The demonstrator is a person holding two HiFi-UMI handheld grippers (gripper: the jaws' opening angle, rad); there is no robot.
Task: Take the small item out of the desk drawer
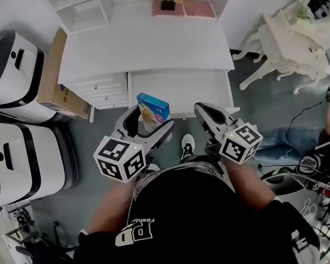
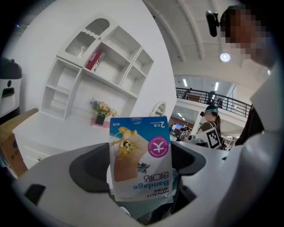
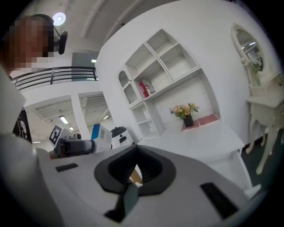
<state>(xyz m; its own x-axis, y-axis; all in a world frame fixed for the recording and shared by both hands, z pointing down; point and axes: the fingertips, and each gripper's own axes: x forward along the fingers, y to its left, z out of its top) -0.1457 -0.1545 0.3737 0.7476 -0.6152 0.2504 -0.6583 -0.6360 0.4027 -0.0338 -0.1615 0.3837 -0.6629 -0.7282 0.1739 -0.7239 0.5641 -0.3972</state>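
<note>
One bandage box [image 1: 153, 108] up and out of the drawer [image 1: 198, 89]!
Left gripper [image 1: 148, 124] fingers are clenched on its lower end, lifting it clear above the open desk [image 1: 142, 44] drawer; right gripper [image 1: 209, 112] waits alongside, fingers pressed together on nothing.

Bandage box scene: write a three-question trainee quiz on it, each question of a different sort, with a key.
1. True or false: the left gripper is shut on the bandage box.
2. The desk drawer is: A) pulled open, B) pushed fully shut, C) lying on the floor.
3. Fill in: at the back of the desk stands a pot of ____.

Key: 1 true; 2 A; 3 flowers.
</note>
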